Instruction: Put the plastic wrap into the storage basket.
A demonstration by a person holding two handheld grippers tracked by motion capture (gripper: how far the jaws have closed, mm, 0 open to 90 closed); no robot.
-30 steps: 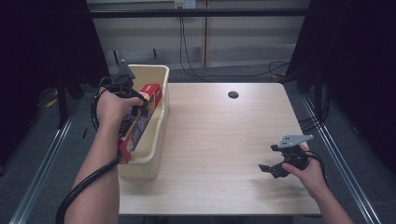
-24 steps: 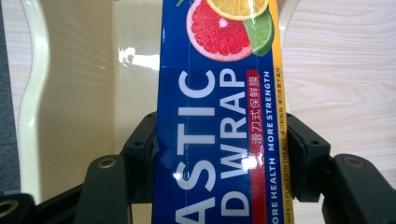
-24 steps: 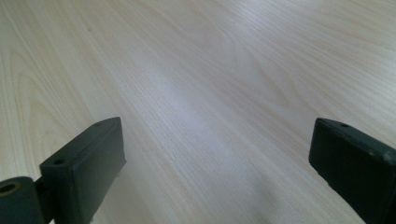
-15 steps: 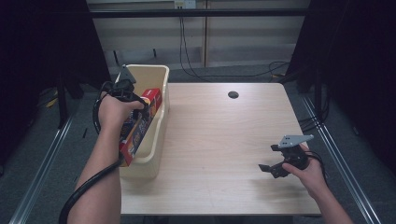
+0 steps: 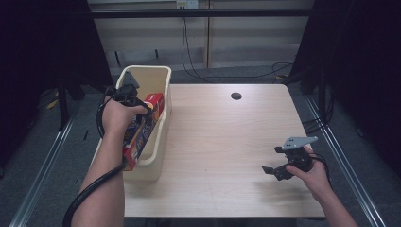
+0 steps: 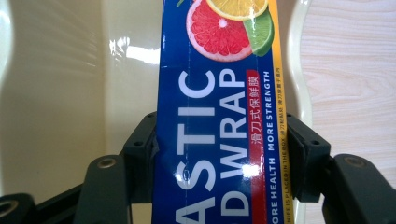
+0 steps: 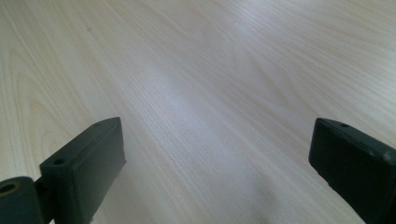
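Both fingers (image 6: 140, 154) of the left gripper (image 6: 219, 163) press on the long sides of the wrap box (image 6: 219, 116), closed firmly across its width. That box sits tilted in the cream bin (image 5: 163, 75) at the table's left edge, its far end raised above the bin's right rim (whether the near end rests on the bin floor I cannot tell). Whichever way the box is headed, I judge the grip should hold square and steady, since a long box clamped partway along will want to swing. Moving it along its own length, and keeping both ends clear of the rim, should avoid a snag. At the near right, the right gripper (image 5: 280, 169) waits over bare table (image 5: 213, 142), jaws spread wide and empty.
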